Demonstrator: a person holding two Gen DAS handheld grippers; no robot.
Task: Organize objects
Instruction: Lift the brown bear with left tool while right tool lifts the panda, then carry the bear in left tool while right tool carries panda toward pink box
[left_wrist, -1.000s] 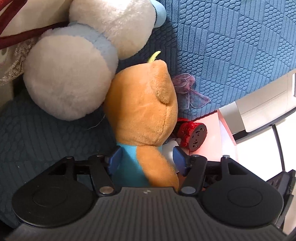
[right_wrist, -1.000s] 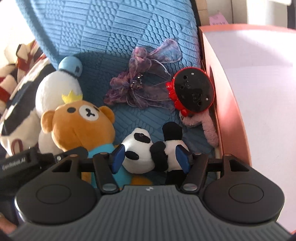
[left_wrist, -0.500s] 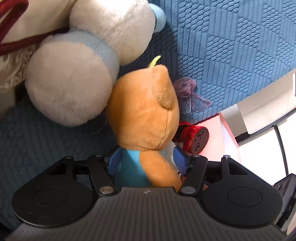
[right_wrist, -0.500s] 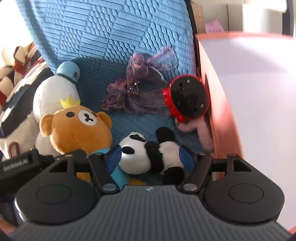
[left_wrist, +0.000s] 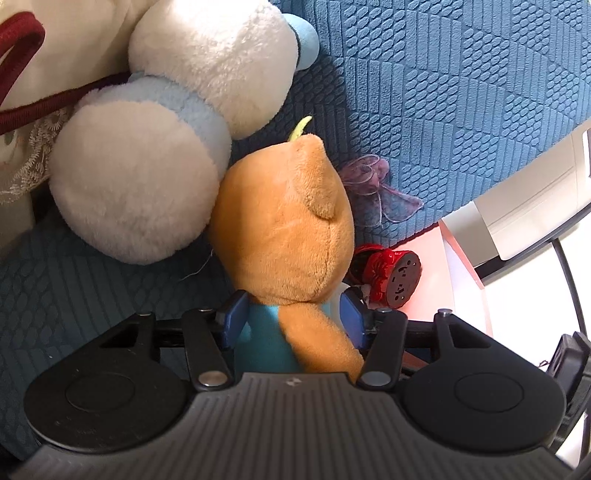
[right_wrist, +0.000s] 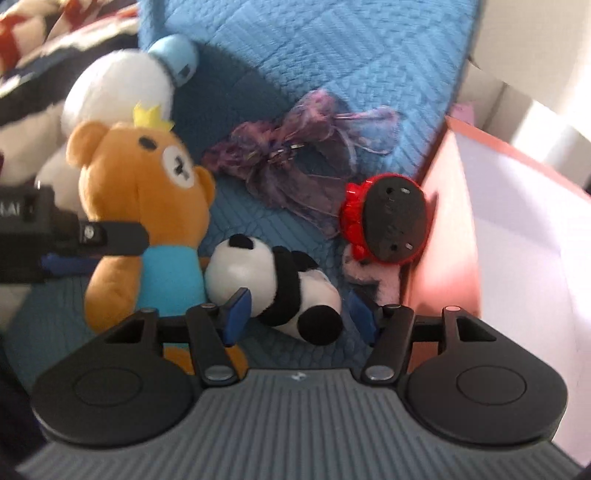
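Note:
An orange plush bear in a teal shirt sits upright on the blue sofa cushion. My left gripper has the bear's body between its blue pads; the jaws are closing and the pads press into its sides. The right wrist view shows the bear from the front, with a yellow crown and the left gripper at its shoulder. A small panda plush lies on its side between the pads of my right gripper. Those jaws are closing: one pad touches the panda and the other stands just clear.
A large white and light-blue plush leans against the bear's left side. A purple gauze bow and a red round toy lie behind the panda. A pink-walled box stands open at the right of the seat.
The right gripper has rolled and shifted sideways, so its view tilts, and its pads have drawn in around the panda. The left pads have narrowed on the bear, which stays put.

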